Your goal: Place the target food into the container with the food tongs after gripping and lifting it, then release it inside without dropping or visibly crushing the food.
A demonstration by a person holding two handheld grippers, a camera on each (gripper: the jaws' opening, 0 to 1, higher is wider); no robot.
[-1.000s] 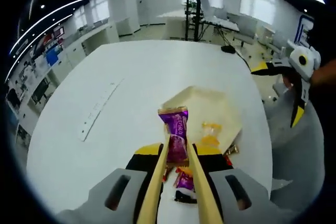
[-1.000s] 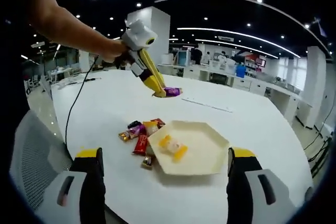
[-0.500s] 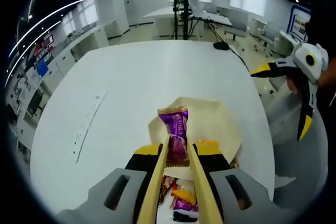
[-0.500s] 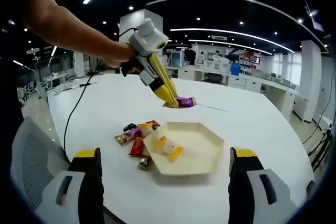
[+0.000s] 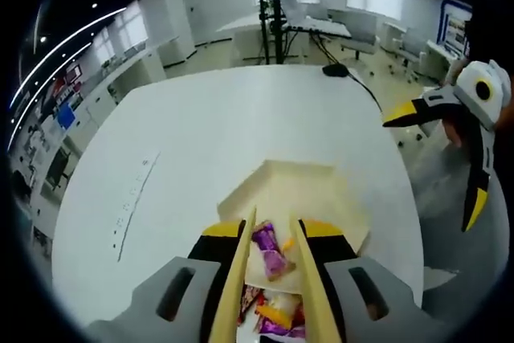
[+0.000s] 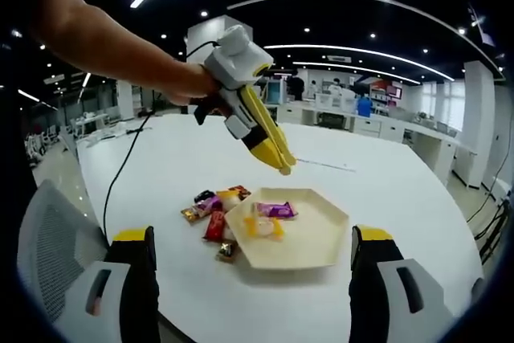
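The purple candy [image 6: 275,210] lies inside the cream tray [image 6: 321,234], so this drop looks done. The left hand-held gripper [image 6: 283,167] hangs above it with its tongs let go and empty. The right hand-held gripper [image 6: 250,275] is wide apart, holding nothing. More candies [image 6: 210,208] wait just beside the tray on the round white surface [image 6: 161,166], in a big bright office.

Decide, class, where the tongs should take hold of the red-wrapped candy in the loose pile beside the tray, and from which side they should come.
Probably across the narrow middle of the red candy, coming down from above. It lies flat and long on the white table, pressed among other sweets and close to the tray, so a sideways approach looks blocked. Closing the tongs across its short width should hold it without squashing it.
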